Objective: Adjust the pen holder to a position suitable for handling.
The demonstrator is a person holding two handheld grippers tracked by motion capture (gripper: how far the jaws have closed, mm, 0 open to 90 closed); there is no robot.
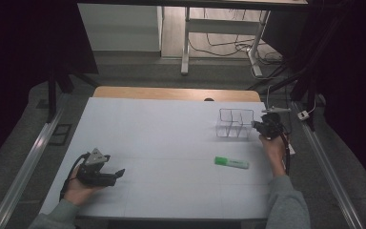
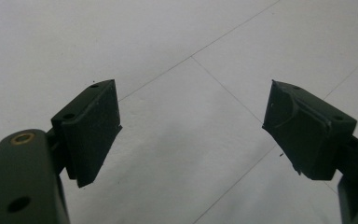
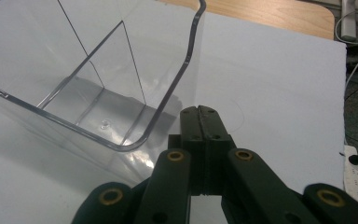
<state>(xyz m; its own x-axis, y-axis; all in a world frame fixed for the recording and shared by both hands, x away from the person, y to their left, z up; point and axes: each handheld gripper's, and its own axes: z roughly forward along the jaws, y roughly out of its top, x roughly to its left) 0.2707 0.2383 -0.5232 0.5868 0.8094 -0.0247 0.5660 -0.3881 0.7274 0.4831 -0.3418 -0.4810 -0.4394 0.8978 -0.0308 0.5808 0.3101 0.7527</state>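
left gripper (image 1: 116,173): nearest the person, low over the white table (image 1: 162,143); in the left gripper view its jaws stand wide apart with nothing but bare table between them
green highlighter (image 1: 231,162): lies flat on the table, well apart from the left gripper, and near the right hand's wrist on the person's side of the right gripper
right gripper (image 3: 204,122): farther out, its jaws pressed together on nothing, tips just beside the near corner of the clear organiser
clear organiser (image 3: 98,79): upright, with nothing lying in the divided compartments that can be seen; whether the closed tips touch its wall cannot be told
step in hand: judged to be steadying or nudging the organiser into place with the closed right gripper, the highlighter not yet picked up
next move: likely calls for one gripper to come to the highlighter, straddle its barrel with jaws apart, clamp it and carry it to a compartment
writing: the highlighter shows a pale band, too small to read; no brand or label is legible elsewhere
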